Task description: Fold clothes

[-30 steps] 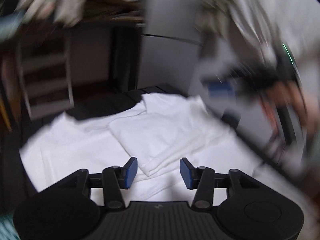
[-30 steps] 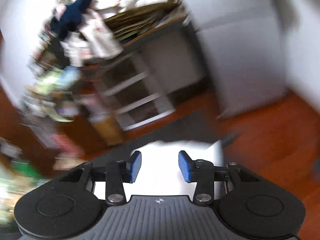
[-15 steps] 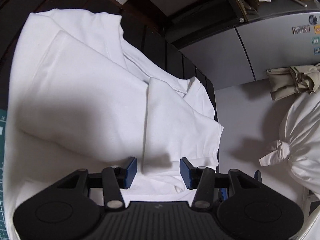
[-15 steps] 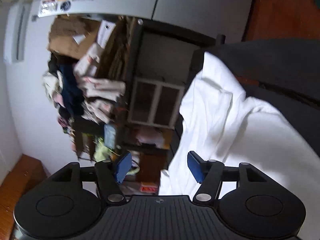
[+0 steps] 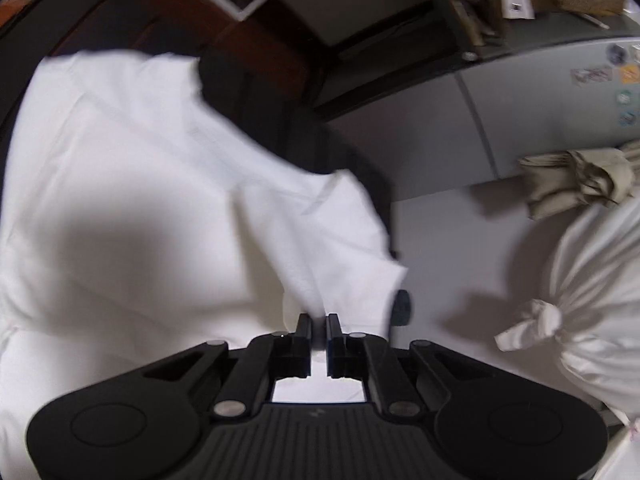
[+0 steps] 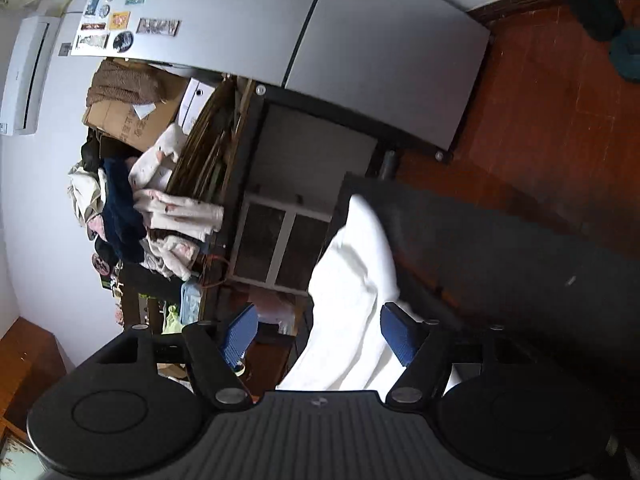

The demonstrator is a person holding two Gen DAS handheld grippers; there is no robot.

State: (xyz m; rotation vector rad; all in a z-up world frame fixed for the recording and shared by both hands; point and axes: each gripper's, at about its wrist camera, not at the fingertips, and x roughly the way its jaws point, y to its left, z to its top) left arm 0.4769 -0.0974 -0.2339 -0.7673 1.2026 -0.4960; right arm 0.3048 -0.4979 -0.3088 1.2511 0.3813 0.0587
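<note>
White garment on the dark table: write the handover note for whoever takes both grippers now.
Left gripper: has just closed, shut on a fold of the white garment near its edge.
Right gripper: jaws have just been opening, open, with the garment's other edge between them, not gripped.
Garment lies partly folded on the dark table.
Done: some layers already folded over.
Left: close the right gripper on its edge, then probably carry the next fold across and flatten.

White garment (image 5: 160,184), blue gripper pads (image 6: 396,336), grey fridge (image 6: 320,40)
</note>
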